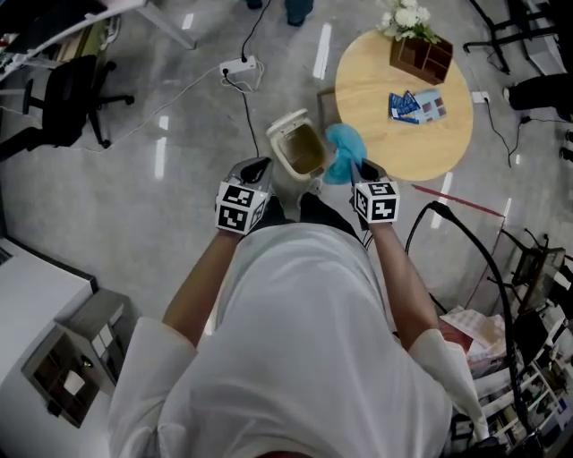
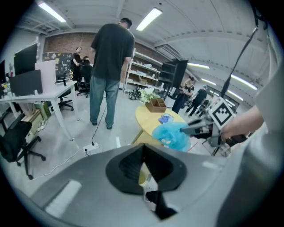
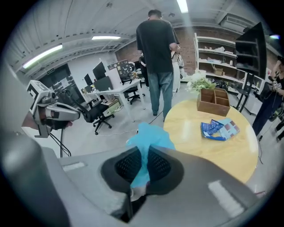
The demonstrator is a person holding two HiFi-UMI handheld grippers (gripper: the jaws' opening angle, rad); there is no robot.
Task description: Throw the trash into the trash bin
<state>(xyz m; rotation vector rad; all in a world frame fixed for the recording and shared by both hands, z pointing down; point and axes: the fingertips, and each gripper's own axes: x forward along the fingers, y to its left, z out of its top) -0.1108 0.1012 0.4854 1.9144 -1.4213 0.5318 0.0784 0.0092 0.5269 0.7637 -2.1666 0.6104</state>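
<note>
Head view looking down past my white shirt: both hands were out in front, with a small cream plastic trash bin [image 1: 291, 183] standing on the grey floor between them, its lid flipped open and its olive inside showing.

My right gripper [image 1: 354, 167] had its jaws clamped on a crumpled light blue plastic bag [image 1: 342, 148], so that's the trash. In the right gripper view the blue stuff ran right down between the two black pads and bunched out past the tips. From above, the bag sat at the right-hand rim of the bin, overlapping its edge, with the open mouth just to its left.

My left gripper [image 1: 261, 170] was at the bin's lower left side, close against it. In the left gripper view the jaws met at the tips. A pale bit showed in the gap further back, but I honestly couldn't tell if it was pinched or just behind them. That view also caught the right gripper holding the blue bag out ahead.

Just past the bin was a round light wooden surface [image 1: 376, 125] with a brown wooden compartment box [image 1: 421, 58], some white flowers [image 1: 407, 16] and a few blue packets [image 1: 416, 106] on it. A white power strip [image 1: 239, 65] lay on the floor further out, and a person in a dark T-shirt and jeans [image 3: 157, 44] stood with their back to me.
</note>
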